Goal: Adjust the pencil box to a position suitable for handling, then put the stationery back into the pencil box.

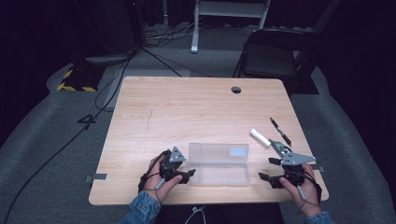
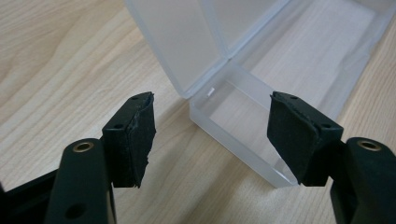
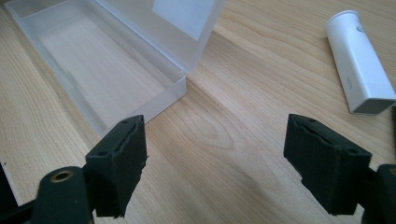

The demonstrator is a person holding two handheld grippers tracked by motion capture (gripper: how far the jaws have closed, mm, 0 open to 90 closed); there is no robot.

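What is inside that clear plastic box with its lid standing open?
Nothing that I can see: the clear plastic box holds no item, and the wooden table shows through its floor. Its raised lid bears a pale label. No part of the inside is covered.

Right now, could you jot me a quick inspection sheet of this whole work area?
Surface: pale wooden table, round hole near its far edge.
Job's things: clear plastic box, lid standing open, nothing inside.
Clutter: white tube and black pen on the table, right of the box.
Grippers: left gripper at the box's left end, fingers open astride a corner, not pressing it; right gripper open over bare wood, right of the box.
Cables: black cables across the floor, left and behind; a cable trails from each gripper.
Surroundings: grey carpet, folding chair behind the table, dark backdrop.
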